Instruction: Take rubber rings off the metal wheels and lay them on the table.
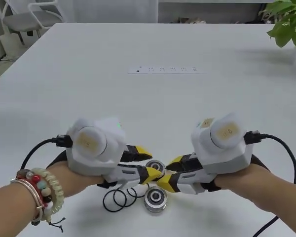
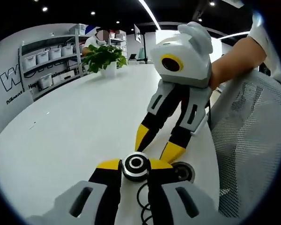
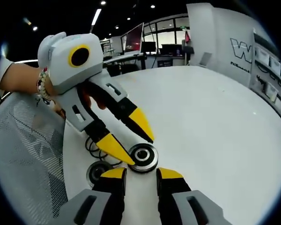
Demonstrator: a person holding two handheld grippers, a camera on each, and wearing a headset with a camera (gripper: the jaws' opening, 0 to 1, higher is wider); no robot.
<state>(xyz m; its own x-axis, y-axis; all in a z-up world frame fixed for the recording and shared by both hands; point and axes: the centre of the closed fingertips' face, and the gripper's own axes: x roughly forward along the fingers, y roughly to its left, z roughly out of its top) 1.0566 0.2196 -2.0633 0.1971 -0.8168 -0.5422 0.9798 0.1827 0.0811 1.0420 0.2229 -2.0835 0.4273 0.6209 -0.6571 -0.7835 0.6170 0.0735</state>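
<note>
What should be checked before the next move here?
1. Metal wheel clamped between left gripper jaws: ok.
2. Right gripper jaws open: ok.
3. Right gripper jaws facing the clamped wheel, close to it: ok.
4. Rubber on the clamped wheel's rim: cannot tell.
5. Loose rubber rings lying on the table: ok.
6. Second wheel resting on the table, apart from the clamped one: ok.

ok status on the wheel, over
Left gripper shut on metal wheel. Right gripper open, tips at that wheel. Loose rubber rings and second wheel on table close by. Nothing in the way.
</note>
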